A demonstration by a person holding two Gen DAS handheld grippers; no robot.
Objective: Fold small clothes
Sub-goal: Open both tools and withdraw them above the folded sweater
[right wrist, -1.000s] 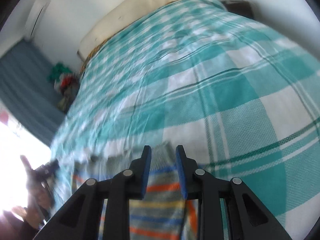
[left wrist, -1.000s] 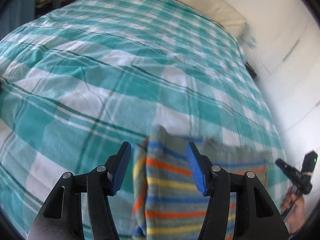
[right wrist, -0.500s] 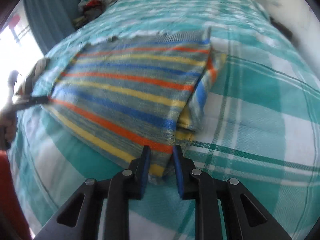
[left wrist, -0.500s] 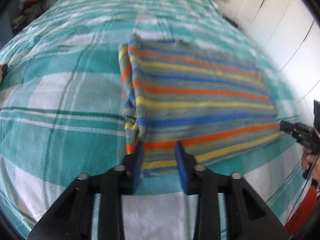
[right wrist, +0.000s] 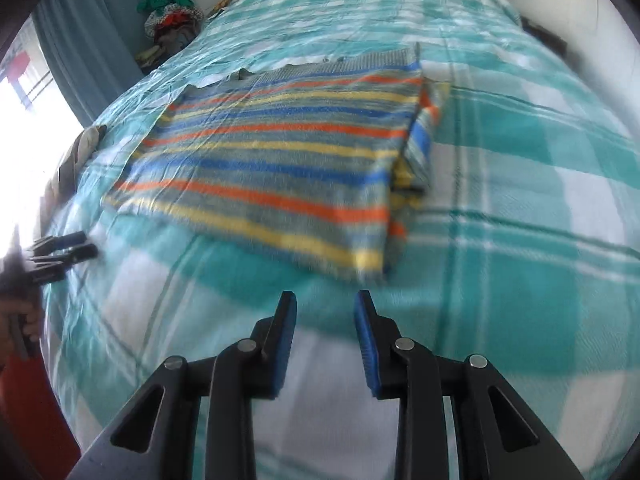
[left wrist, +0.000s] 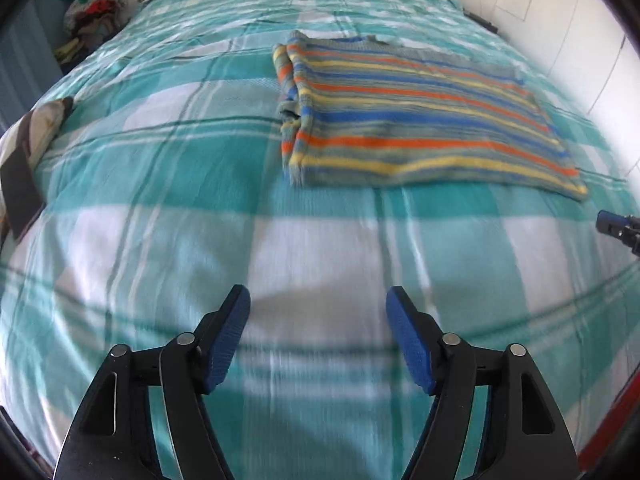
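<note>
**Operator:** What is the left gripper [left wrist: 318,300] doing?

**Inspector:** It is hovering over the checked bedspread [left wrist: 160,208] with its jaws standing wide apart and nothing between them. The blue pads [left wrist: 226,340] are facing each other across bare cover.

**Operator:** And the right gripper [right wrist: 325,300]?

**Inspector:** It is also hanging unloaded, with its jaws parted, though by a narrower gap than the left pair. No cloth is touching its pads [right wrist: 366,344].

**Operator:** Where is the garment lying?

**Inspector:** The striped sweater [left wrist: 420,120] is lying flat on the bedspread, ahead of both grippers and apart from them. For the left gripper it is sitting ahead and to the right; for the right gripper it [right wrist: 280,160] is sitting ahead and slightly left, its near corner just beyond the fingertips. One side is showing doubled layers.

**Operator:** Anything farther out?

**Inspector:** A clothes pile [right wrist: 172,16] is sitting beside the bed's far left corner, next to a blue curtain [right wrist: 92,40].
</note>
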